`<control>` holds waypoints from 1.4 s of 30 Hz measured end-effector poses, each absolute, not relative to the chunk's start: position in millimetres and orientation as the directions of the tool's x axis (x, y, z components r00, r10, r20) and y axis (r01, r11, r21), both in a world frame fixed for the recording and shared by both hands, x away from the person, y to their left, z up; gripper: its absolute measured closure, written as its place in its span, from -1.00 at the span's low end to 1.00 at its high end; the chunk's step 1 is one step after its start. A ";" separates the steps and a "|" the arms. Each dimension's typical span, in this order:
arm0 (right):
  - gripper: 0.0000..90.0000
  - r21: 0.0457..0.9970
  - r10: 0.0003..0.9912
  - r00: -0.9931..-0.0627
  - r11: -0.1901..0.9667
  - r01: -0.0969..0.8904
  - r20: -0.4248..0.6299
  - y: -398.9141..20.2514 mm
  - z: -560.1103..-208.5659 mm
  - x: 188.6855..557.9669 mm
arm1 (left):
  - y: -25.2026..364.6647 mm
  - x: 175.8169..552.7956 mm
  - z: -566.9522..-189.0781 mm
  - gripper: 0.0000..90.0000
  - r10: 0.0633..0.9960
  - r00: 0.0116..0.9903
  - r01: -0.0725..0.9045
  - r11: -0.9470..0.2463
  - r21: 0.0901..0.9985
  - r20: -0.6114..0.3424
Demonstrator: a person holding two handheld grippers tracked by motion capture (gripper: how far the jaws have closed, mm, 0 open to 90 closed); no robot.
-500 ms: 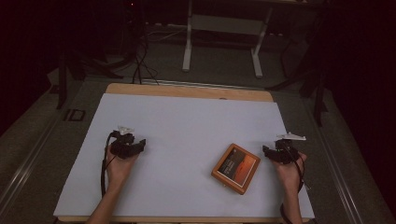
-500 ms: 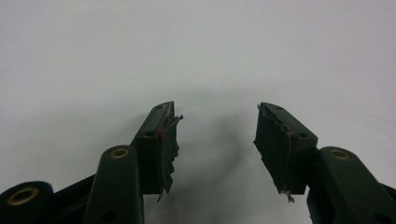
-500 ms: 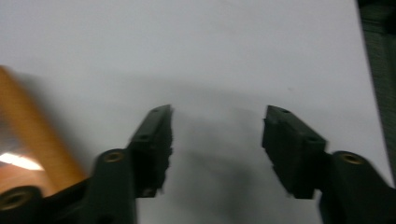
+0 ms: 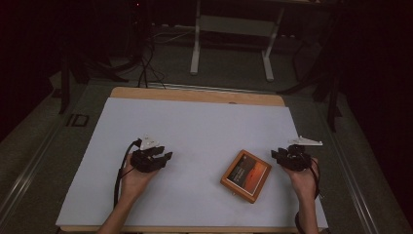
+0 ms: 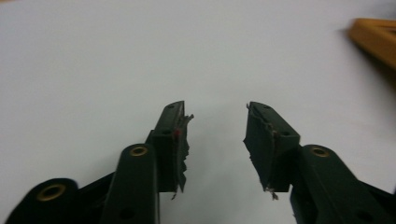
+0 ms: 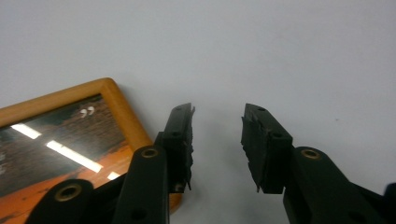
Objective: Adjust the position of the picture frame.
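The left gripper [image 4: 157, 157] stands with its jaws partly apart and nothing between them; its pads [image 5: 180, 140] hang over the bare white sheet [image 4: 195, 131] and grip nothing. The right gripper [image 4: 282, 155] also has its jaws parted and empty; its left jaw sits just beside the corner of the wooden-framed picture [image 4: 246, 175], and whether it touches the frame cannot be told. That picture lies flat on the sheet, near the table's front edge, between the two grippers and much closer to the right one. By count: two grippers, two hands, one framed picture, one white sheet on one wooden table [image 4: 195, 93].
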State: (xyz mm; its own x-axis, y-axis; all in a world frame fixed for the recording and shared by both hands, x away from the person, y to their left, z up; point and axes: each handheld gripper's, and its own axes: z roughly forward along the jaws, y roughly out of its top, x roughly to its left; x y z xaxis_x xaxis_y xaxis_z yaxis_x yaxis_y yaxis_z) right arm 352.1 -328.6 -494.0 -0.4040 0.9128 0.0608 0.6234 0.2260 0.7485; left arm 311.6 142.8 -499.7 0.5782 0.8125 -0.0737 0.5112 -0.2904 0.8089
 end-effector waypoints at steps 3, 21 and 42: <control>0.50 0.759 0.894 -0.436 0.212 0.616 0.104 -328.7 -492.8 349.7 | 129.9 305.1 -495.5 0.37 0.777 0.624 0.488 -0.302 0.819 -0.085; 1.00 0.750 0.858 -0.503 0.266 0.605 0.102 -317.3 -500.9 349.6 | 57.5 271.0 -495.1 1.00 0.537 0.837 0.375 -0.425 0.824 -0.104; 1.00 0.711 0.846 -0.516 0.281 0.645 0.135 -315.6 -518.3 356.6 | -1.3 259.3 -518.5 0.99 0.443 0.893 0.335 -0.537 0.774 -0.080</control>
State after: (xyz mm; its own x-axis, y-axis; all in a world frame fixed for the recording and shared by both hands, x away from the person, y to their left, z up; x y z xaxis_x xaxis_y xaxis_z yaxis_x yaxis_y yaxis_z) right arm 356.6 -315.6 -518.3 -0.5160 0.8459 0.1346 0.6452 0.2805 0.7106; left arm 259.3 -1.3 -518.5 0.8930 0.4428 -0.0798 0.3355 -0.5371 0.7740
